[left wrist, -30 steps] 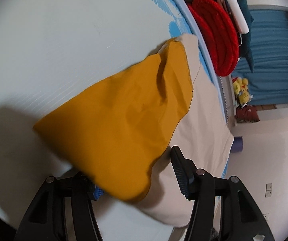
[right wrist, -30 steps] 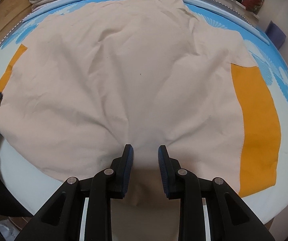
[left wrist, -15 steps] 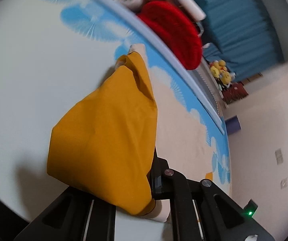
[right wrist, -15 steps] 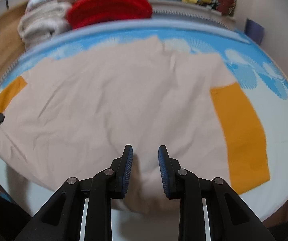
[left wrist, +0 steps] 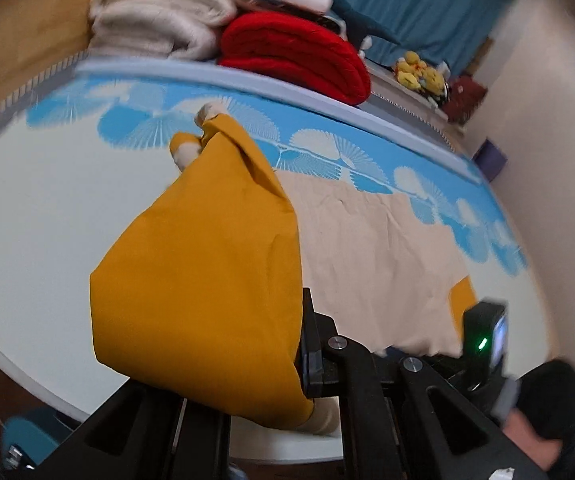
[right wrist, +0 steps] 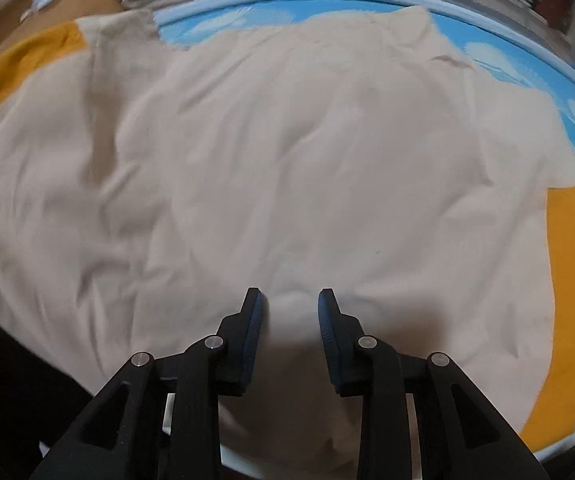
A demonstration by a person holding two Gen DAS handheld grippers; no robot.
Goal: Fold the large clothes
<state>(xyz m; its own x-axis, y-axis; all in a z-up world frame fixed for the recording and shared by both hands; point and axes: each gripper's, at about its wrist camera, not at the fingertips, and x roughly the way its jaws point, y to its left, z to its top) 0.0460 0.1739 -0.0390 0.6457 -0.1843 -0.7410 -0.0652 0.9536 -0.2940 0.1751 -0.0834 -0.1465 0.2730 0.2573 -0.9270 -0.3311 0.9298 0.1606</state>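
The bed (left wrist: pixel 47 216) fills both views, a pale sheet with a blue fan-print band (left wrist: pixel 327 152) running along its far edge. Spread across it lies the garment (right wrist: pixel 287 140), a big cream piece with mustard-yellow sleeve ends; in the right wrist view it covers nearly everything, wrinkled and a bit blurred, its collar end up at twelve o'clock near the bed's rim. One yellow sleeve (right wrist: pixel 567 280) lies flat out at three o'clock, the other yellow sleeve (left wrist: pixel 203 260) is up at ten o'clock in that same view.

Over to the left wrist view: that second sleeve is lifted off the sheet and hangs bunched in a big yellow fold right in the centre, draping over the fingers. The left gripper (left wrist: pixel 303 344) is clenched on the sleeve cloth, jaws having just closed on it, only the right-hand finger (left wrist: pixel 311 344) clear of the fabric. At four o'clock the other gripper's body (left wrist: pixel 483 336) shows with a green light, and a person's dark sleeve (left wrist: pixel 547 396) behind it.

The right gripper (right wrist: pixel 290 312) points down at the cream body near its near hem, at six o'clock. Its jaws stand parted, just opening a touch wider, with a small hump of cream cloth between them; the pads (right wrist: pixel 255 320) do not press it.

Behind the bed, at twelve o'clock: folded cream towels (left wrist: pixel 155 16), a folded red blanket (left wrist: pixel 295 56), a teal curtain (left wrist: pixel 407 0), and small yellow plush toys (left wrist: pixel 419 72).
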